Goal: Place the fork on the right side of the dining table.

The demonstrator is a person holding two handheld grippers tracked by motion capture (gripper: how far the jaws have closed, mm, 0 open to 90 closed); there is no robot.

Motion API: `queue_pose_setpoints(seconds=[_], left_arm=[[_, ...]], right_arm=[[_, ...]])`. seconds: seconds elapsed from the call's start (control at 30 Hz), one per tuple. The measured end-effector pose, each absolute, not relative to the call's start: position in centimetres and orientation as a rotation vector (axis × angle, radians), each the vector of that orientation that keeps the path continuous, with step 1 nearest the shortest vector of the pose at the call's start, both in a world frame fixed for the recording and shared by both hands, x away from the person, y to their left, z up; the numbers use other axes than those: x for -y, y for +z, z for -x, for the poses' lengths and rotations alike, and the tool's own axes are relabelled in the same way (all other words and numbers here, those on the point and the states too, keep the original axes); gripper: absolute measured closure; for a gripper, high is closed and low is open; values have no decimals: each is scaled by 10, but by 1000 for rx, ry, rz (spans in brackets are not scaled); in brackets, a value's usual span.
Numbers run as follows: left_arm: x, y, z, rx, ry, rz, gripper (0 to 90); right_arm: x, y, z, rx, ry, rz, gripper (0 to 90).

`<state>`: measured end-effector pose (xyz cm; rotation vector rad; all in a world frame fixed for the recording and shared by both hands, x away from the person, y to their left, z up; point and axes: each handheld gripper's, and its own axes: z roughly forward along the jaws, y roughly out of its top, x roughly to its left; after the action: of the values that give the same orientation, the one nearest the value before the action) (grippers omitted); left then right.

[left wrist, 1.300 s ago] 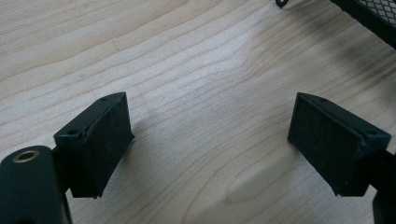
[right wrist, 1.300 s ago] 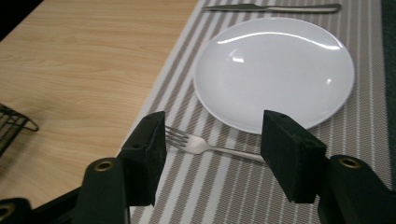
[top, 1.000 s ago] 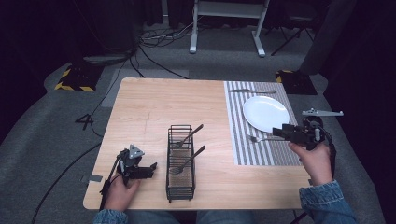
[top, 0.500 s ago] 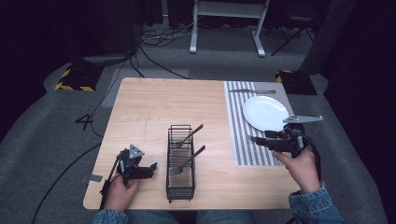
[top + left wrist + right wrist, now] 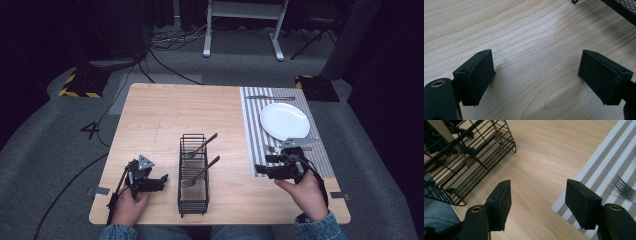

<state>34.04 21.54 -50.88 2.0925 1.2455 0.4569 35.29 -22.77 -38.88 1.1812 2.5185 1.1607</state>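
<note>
The left gripper [image 5: 161, 181] rests on the table [image 5: 160, 120] beside the rack [image 5: 193, 175], jaws wide apart over bare wood, holding nothing. The right gripper [image 5: 261, 170] hangs at the near edge of the mat [image 5: 252, 130], pointed toward the rack, jaws about half open and empty. Two pieces of cutlery lean in the rack, handles up: the nearer spoon [image 5: 202, 171] and the farther utensil [image 5: 202, 145]. A fork [image 5: 625, 188] lies flat on the mat just beside the right gripper; beyond it sit the plate [image 5: 285, 120] and a knife [image 5: 270, 97]. The cutlery should be light, stiff and slippery steel with thin handles; pinching a raised handle mid-length, flat sides against the pads, looks safest, since a tip grip may let it swivel.
</note>
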Motion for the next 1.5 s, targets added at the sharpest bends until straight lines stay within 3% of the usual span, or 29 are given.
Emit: queue_pose_setpoints(seconds=[1.13,1.37,1.5], left_arm=[[-215,-509,-340,-1245,457,-2093,134],[-215,-509,-340,-1246,456,-2093,134],[-215,-509,-340,-1245,457,-2093,134]], right_arm=[[168,-494,-339,-2460,1095,-963,401],[160,-507,-334,-2376,1049,-886,336],[162,-508,-343,-2459,1079,-938,182]])
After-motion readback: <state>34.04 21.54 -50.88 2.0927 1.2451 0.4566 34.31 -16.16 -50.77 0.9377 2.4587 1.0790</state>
